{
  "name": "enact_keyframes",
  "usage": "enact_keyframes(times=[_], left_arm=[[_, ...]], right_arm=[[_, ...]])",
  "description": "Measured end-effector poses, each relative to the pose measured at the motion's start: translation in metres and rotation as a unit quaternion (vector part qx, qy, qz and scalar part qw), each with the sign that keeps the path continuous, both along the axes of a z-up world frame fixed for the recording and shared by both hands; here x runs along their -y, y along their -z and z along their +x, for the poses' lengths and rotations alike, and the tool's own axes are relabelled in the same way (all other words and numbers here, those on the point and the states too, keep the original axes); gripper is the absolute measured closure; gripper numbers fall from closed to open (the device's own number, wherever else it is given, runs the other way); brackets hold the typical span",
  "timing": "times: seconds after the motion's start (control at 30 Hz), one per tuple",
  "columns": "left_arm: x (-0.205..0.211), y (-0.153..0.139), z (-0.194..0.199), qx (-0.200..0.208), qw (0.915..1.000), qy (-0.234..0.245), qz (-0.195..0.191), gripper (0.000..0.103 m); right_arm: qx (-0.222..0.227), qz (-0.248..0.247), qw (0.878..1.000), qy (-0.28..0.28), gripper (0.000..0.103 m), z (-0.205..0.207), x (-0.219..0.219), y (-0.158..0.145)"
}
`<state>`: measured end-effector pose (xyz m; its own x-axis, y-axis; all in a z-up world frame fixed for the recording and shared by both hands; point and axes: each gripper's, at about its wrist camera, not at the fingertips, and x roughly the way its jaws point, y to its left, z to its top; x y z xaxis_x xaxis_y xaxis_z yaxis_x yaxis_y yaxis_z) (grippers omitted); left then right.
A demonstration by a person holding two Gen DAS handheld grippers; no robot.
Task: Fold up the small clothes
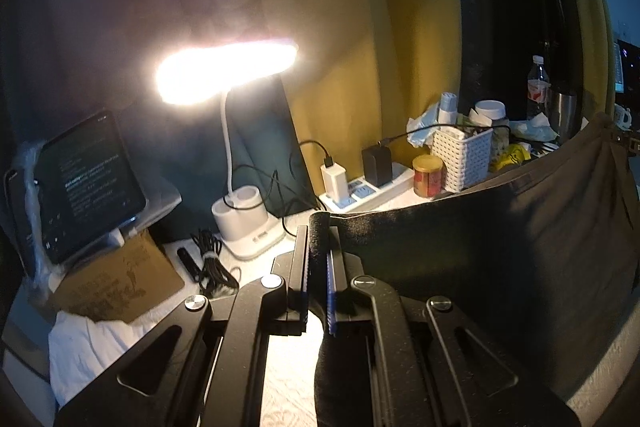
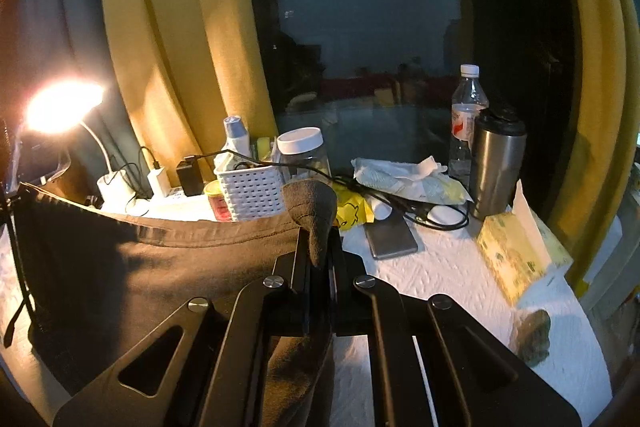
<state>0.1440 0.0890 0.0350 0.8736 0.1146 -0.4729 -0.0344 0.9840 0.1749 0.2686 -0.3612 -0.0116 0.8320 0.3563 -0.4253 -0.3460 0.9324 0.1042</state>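
Note:
A dark grey-brown garment (image 1: 500, 239) hangs stretched between the two grippers above the white table cover (image 2: 440, 275). My left gripper (image 1: 319, 231) is shut on one corner of it, and the cloth spreads away to the right in the left wrist view. My right gripper (image 2: 319, 239) is shut on the other corner of the garment (image 2: 152, 267), with a bunched tip of cloth sticking up past the fingertips. From there the top hem runs left and sags slightly. The garment's lower part hangs below both grippers and hides the table under it.
A lit desk lamp (image 1: 228, 75) stands at the back left beside a tablet (image 1: 88, 183), a cardboard piece (image 1: 120, 283) and coiled cable (image 1: 212, 263). Behind the cloth sit a power strip (image 1: 360, 191), white basket (image 2: 252, 191), jar (image 2: 304, 151), bottle (image 2: 466, 119), steel tumbler (image 2: 498, 163), phone (image 2: 390, 237) and tissue box (image 2: 520, 251).

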Motion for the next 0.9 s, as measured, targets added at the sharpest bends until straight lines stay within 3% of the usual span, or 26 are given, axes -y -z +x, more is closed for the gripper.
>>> enact_keyframes(times=[0.5,0.9], left_arm=[[-0.006,0.004,0.045,0.009,1.0000,-0.004,-0.001,0.098],[-0.021,0.032,0.097,-0.014,0.9998,-0.015,0.001,0.098]], right_arm=[[-0.002,-0.022,1.000,0.007,0.096,0.063,-0.010,0.001],[-0.009,-0.064,0.998,0.011,0.096,0.117,-0.030,0.019]])
